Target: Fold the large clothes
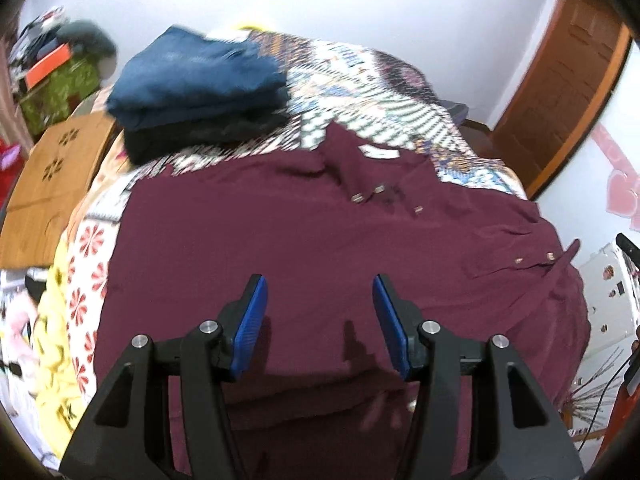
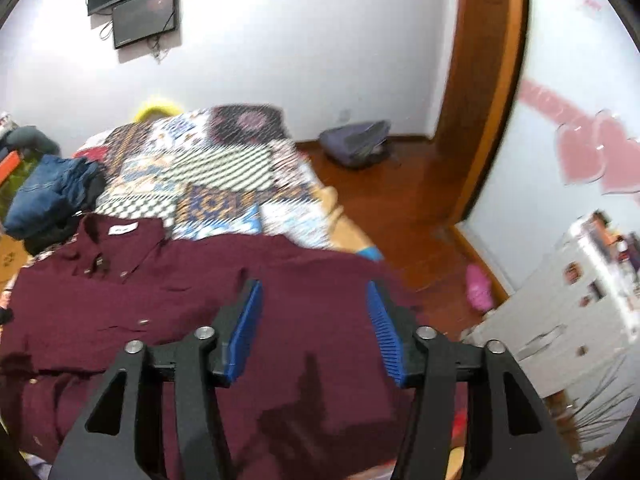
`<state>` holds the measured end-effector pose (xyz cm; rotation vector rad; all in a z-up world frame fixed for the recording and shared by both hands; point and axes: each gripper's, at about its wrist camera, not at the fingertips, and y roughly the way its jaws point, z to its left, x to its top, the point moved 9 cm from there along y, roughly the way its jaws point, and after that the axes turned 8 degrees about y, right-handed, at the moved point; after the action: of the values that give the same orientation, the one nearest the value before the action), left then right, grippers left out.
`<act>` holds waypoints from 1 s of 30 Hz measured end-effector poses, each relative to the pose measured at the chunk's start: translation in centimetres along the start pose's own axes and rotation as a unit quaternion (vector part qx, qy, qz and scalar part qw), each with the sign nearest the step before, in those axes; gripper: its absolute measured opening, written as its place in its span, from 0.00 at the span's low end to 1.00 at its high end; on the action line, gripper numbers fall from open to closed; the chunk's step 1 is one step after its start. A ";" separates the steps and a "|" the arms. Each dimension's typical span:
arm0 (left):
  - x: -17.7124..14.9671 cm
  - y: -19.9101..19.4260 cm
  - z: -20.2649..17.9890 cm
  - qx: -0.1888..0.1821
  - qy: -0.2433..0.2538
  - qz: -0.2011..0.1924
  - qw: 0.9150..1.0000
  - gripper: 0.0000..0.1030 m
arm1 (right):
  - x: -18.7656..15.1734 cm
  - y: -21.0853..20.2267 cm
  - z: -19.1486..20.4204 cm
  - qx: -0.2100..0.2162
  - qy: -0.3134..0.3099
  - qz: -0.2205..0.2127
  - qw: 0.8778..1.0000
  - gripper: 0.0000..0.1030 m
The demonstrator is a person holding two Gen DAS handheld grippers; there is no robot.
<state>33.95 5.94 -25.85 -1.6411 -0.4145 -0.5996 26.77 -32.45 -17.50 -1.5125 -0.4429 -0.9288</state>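
Maroon shirt (image 1: 304, 248) spread flat on the bed (image 1: 360, 80).
Left gripper (image 1: 318, 286) and right gripper (image 2: 314, 290) both released, above the shirt, nothing between jaws. Folded jeans (image 1: 192, 76) behind.

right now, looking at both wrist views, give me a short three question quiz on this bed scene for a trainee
1. True or false: the left gripper is clamped on the maroon button-up shirt spread on the patterned bedspread.
2. Multiple choice: where does the folded blue denim garment lie? A) on the wooden floor B) on top of a dark folded garment beyond the shirt C) between the right gripper's pads
3. Fill in: the white label sits inside the shirt's ____.

Key
1. False; its jaws stand open with nothing between them.
2. B
3. collar
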 end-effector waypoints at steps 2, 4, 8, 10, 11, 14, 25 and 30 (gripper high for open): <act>1.3 0.0 -1.9 -0.007 0.019 -0.008 1.000 0.56 | 0.3 -0.9 -1.6 -0.012 0.009 -0.015 1.000 0.68; 2.3 0.2 -3.8 -0.013 0.036 -0.013 0.999 0.57 | 0.1 -1.4 -3.4 -0.020 0.020 -0.022 0.999 0.72; 3.9 1.1 -8.1 -0.032 0.066 -0.014 0.997 0.59 | -2.0 -0.2 -6.4 -0.039 0.034 0.009 0.999 0.74; 4.4 1.7 -10.1 -0.040 0.079 -0.010 0.996 0.59 | -3.5 0.8 -7.6 -0.042 0.045 0.035 0.997 0.74; 4.6 2.0 -11.1 -0.042 0.085 -0.008 0.996 0.60 | -4.3 1.3 -8.2 -0.039 0.055 0.050 0.996 0.74; 4.6 2.3 -12.9 -0.039 0.097 -0.005 0.994 0.61 | -6.8 2.3 -9.3 0.017 0.101 0.100 0.990 0.74; 3.4 3.6 -12.9 -0.020 0.097 0.020 0.995 0.64 | -13.5 6.1 -13.9 0.070 0.288 0.200 0.934 0.74; 3.2 4.1 -11.5 -0.015 0.069 0.030 0.997 0.64 | -13.5 7.3 -13.8 0.094 0.336 0.195 0.916 0.74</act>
<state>37.24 -6.24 -26.22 -1.6228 -0.2550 -0.6723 20.01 -43.75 -33.39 -0.9673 0.2600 -0.9822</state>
